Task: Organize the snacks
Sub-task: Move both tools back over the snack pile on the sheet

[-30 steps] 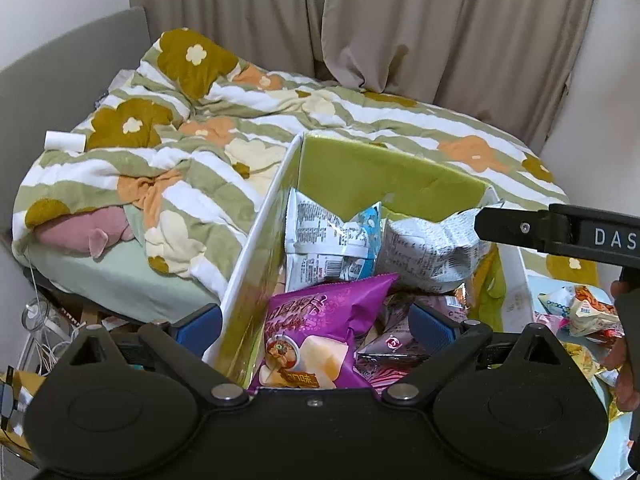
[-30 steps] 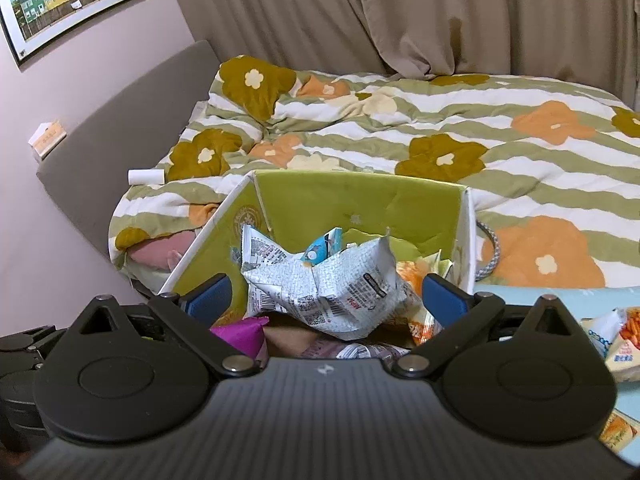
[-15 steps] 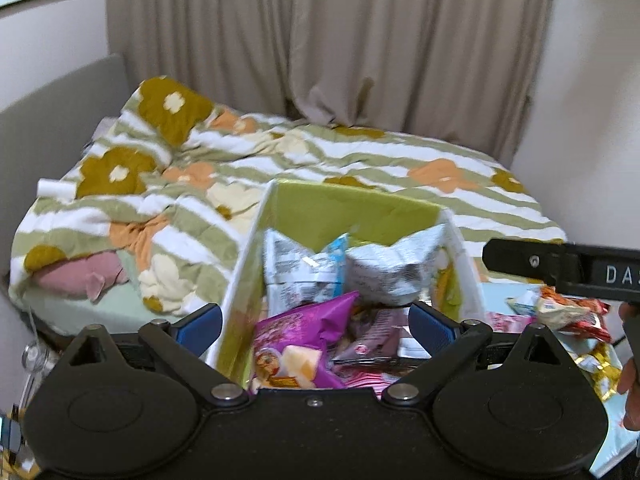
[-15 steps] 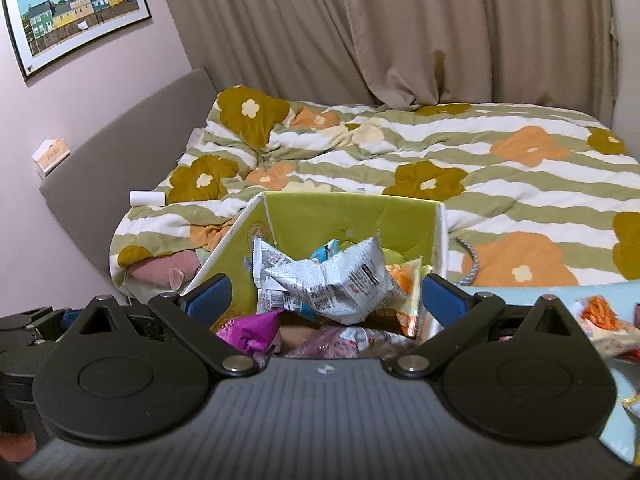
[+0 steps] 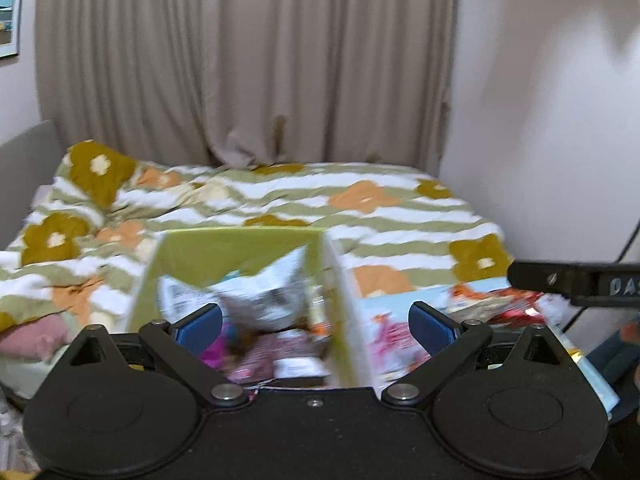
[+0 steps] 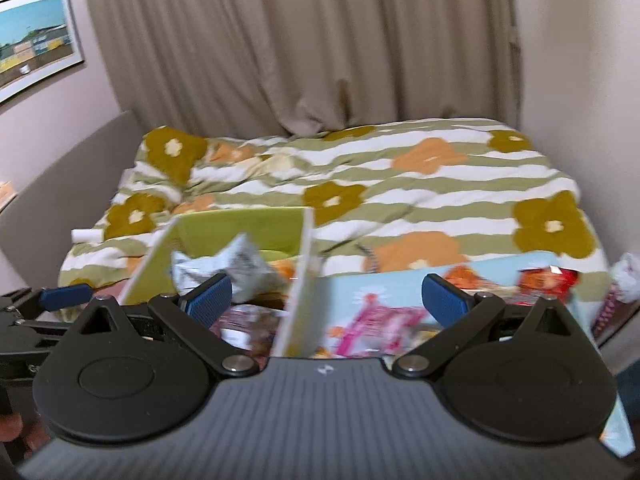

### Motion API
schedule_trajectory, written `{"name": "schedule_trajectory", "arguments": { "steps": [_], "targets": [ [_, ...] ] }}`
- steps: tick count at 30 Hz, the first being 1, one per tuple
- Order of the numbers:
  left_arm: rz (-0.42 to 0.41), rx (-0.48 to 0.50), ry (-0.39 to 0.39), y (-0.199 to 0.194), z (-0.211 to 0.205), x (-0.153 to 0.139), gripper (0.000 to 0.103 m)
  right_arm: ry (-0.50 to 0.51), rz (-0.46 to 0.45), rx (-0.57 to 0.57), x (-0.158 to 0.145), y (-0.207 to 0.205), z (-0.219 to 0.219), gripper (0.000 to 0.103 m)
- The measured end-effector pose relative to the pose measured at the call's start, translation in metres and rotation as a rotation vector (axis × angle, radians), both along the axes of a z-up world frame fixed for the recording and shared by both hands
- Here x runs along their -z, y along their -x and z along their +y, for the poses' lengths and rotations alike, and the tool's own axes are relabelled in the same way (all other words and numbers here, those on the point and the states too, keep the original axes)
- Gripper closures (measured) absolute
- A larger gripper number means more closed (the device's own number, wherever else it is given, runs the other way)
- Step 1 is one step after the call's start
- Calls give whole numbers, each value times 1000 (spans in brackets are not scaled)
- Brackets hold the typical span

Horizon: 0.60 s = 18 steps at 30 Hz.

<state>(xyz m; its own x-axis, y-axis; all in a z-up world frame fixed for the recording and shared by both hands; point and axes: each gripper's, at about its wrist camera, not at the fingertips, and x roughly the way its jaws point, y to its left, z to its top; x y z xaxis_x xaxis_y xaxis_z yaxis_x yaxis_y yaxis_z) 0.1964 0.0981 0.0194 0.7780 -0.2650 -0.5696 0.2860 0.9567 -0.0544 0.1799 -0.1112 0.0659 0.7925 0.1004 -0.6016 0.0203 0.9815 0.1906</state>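
A green box with white outer walls holds several snack bags, a crumpled white bag on top and purple and pink packs below. It also shows in the right wrist view. My left gripper is open and empty above the box's right wall. My right gripper is open and empty over the box's right wall. Loose red and orange snack packs lie on the light blue table right of the box; they also show in the right wrist view.
The light blue table has a pink cartoon print. Behind it is a bed with a green striped floral duvet, beige curtains and a grey headboard. The left gripper's arm shows at left.
Both grippers have pulled back and up and swung right. The box now sits lower left in both views, and more of the table and loose snacks shows. Both stay open.
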Motion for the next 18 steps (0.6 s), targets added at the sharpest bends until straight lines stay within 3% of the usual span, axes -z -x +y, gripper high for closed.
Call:
{"name": "schedule_trajectory", "arguments": {
  "steps": [5, 13, 18],
  "targets": [
    [23, 39, 41, -1, -51, 5, 2, 23, 26, 43, 12, 9, -56, 0],
    [110, 90, -27, -9, -141, 38, 2, 41, 88, 36, 41, 12, -144, 0],
    [135, 146, -115, -14, -187, 66, 2, 60, 103, 18, 63, 10, -182, 0]
  ]
}}
